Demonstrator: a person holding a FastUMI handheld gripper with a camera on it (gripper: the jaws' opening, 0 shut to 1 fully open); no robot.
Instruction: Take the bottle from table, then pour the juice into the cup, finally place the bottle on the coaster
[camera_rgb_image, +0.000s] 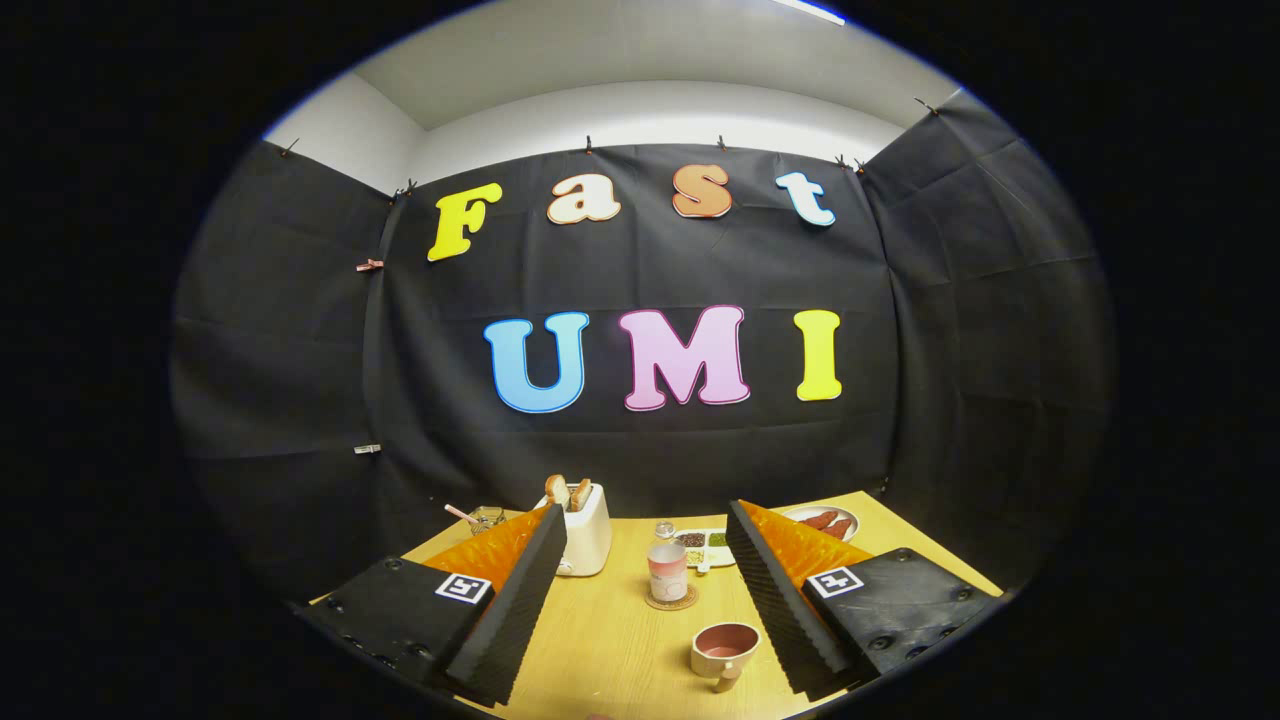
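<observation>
On a pale wooden table (610, 640) in the booth, the gripper (650, 585) hangs with its two fingers spread wide and nothing held between them. The bottle (667, 566), small with a clear cap and a pinkish label band, stands upright on the round cork coaster (671, 601), framed in the gap between the fingertips and just beyond them at about 12 o'clock. The cup (724, 650), a pink-lined mug with its handle turned toward the camera, sits nearer, at about 5 o'clock from the bottle and close to the right finger's inner face.

Further back, a white toaster (585, 535) with two slices of toast up stands at 10 o'clock from the bottle; a divided dish (704, 545) of seeds lies just behind at 1 o'clock, a plate of sausages (828, 522) beyond that, and a small glass jar (486, 518) with a spoon off at 10 o'clock behind the left finger.

The bottle looks light, rigid and smooth-sided, likely slippery under a loose grasp and easily toppled given its narrow base. The soundest hold seems to be across the labelled midsection, below the cap, squeezing firmly enough to survive a tilt. Whether it contains juice cannot be told.
</observation>
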